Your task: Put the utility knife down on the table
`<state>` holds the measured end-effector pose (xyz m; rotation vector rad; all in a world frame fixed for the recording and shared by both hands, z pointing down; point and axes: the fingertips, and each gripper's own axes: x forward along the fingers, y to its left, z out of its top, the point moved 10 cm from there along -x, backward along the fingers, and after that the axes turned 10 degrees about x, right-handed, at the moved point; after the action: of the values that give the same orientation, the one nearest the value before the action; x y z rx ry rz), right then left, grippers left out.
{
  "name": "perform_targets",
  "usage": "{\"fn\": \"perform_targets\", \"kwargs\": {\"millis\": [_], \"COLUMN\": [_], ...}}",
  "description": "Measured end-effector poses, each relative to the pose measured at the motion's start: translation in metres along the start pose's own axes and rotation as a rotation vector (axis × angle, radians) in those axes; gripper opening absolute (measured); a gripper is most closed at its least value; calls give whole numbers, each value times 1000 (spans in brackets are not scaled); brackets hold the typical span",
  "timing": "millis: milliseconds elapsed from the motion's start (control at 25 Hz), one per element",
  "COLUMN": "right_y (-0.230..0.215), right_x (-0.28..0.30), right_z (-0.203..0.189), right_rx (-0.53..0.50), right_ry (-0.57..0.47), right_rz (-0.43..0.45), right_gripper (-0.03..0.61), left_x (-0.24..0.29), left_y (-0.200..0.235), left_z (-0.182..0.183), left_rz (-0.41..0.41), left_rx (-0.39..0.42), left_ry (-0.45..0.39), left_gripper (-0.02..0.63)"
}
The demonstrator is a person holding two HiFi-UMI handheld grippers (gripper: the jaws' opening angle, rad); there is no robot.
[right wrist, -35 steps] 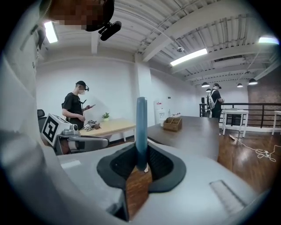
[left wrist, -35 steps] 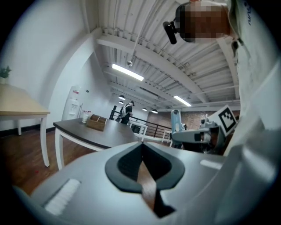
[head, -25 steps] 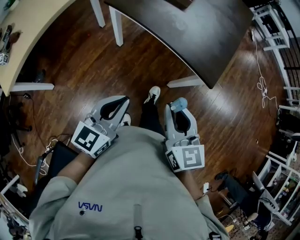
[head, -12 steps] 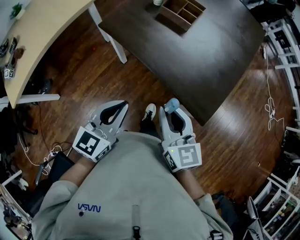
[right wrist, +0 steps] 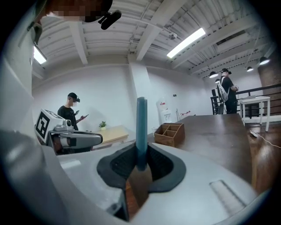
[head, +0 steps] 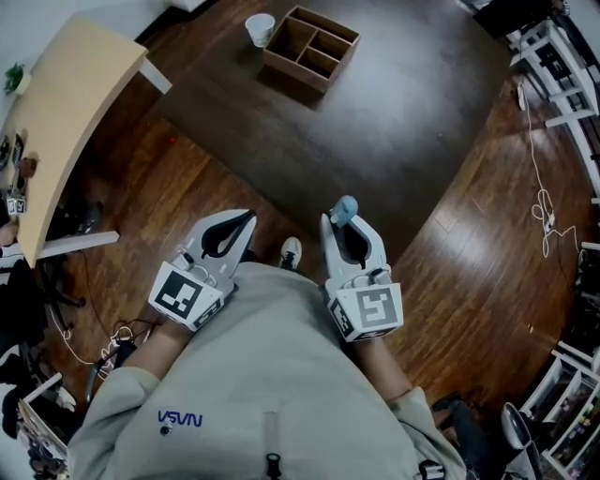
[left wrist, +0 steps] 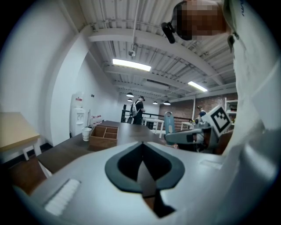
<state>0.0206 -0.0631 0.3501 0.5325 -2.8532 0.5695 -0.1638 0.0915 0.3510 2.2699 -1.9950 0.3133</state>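
A blue utility knife [head: 344, 208] stands upright between the tips of my right gripper [head: 341, 221], which is shut on it. In the right gripper view the knife [right wrist: 141, 125] rises straight up from the black pads [right wrist: 115, 165]. My left gripper [head: 242, 221] is held level beside it, its tips together and nothing between them; the left gripper view shows the same [left wrist: 142, 146]. Both grippers hang over the wood floor, just short of the near edge of the dark brown table [head: 403, 112].
A wooden divided box [head: 311, 52] and a white cup [head: 260, 28] stand at the table's far side. A pale curved table [head: 66, 112] is at the left. White shelving [head: 562, 66] and a cable [head: 542, 202] lie to the right. People stand in the background [right wrist: 71, 112].
Both grippers, with the knife still gripped, have come forward toward the dark table. Its near edge is now just ahead, and the box and cup have come into view.
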Motion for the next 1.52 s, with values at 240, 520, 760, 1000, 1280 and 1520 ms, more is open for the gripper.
{"fn": "perform_targets", "kwargs": {"millis": [240, 520, 760, 1000, 1280, 1520], "right_y": [-27, -48, -79, -98, -120, -126], "right_x": [0, 24, 77, 94, 122, 125], "right_z": [-2, -3, 18, -14, -58, -76], "right_rx": [30, 57, 74, 87, 88, 80], "right_ry": [11, 48, 131, 306, 604, 696], "right_rz": [-99, -236, -385, -479, -531, -566], "right_gripper": [66, 66, 66, 66, 66, 66], "left_x": [44, 107, 175, 197, 222, 229], "left_y": [7, 40, 90, 91, 101, 103], "left_z": [4, 3, 11, -12, -25, -37], "left_rz": [-89, -232, -354, -441, -519, -559], "left_rx": [-11, -8, -4, -25, -12, -11], "left_ry": [1, -12, 26, 80, 135, 162], "left_gripper": [2, 2, 2, 2, 2, 2]}}
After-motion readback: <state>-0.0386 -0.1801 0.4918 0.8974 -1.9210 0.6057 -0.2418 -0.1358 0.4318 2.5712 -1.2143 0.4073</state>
